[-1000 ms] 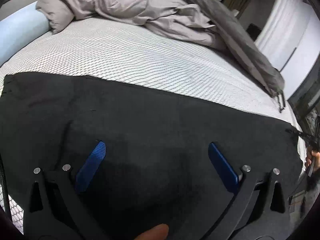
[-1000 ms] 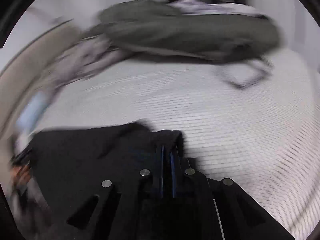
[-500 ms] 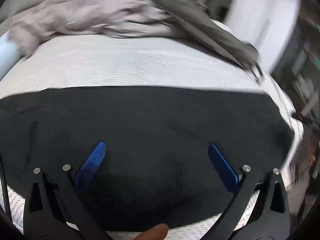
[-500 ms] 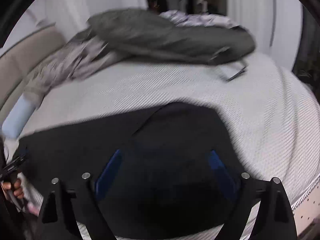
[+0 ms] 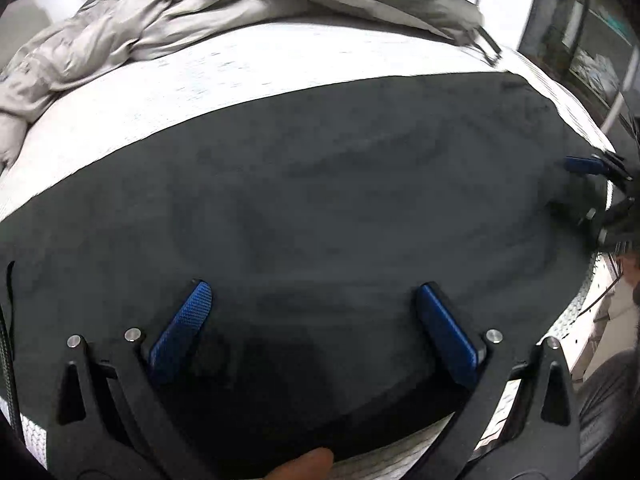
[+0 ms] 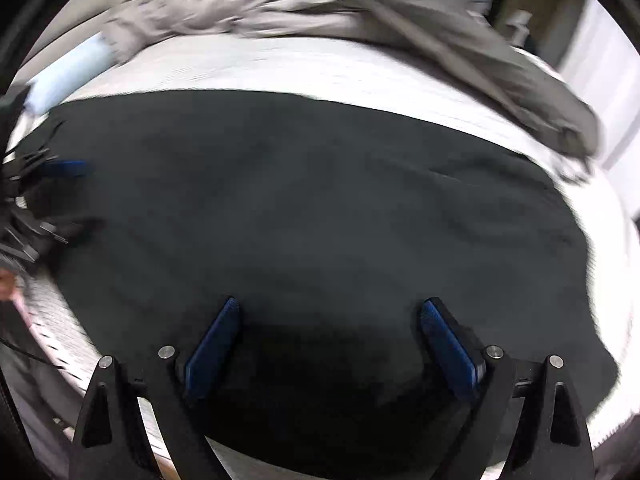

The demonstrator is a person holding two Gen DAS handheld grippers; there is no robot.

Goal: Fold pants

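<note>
The black pants [image 5: 340, 208] lie spread flat across the near part of the white bed, also filling the right wrist view [image 6: 320, 216]. My left gripper [image 5: 312, 292] is open and empty, hovering over the pants near their front edge. My right gripper [image 6: 330, 308] is open and empty over the pants near the front edge. The right gripper shows at the right edge of the left wrist view [image 5: 596, 184]; the left gripper shows at the left edge of the right wrist view [image 6: 52, 192].
A crumpled grey duvet [image 5: 168, 28] lies heaped along the back of the bed [image 5: 280, 68], also in the right wrist view [image 6: 360, 12]. A light blue pillow [image 6: 68, 72] sits at the back left. The bed's front edge [image 6: 60, 332] runs just below the pants.
My right gripper let go of the pants and opened, then drew back over them. The pants now lie flat. Both grippers swung their view across the bed.
</note>
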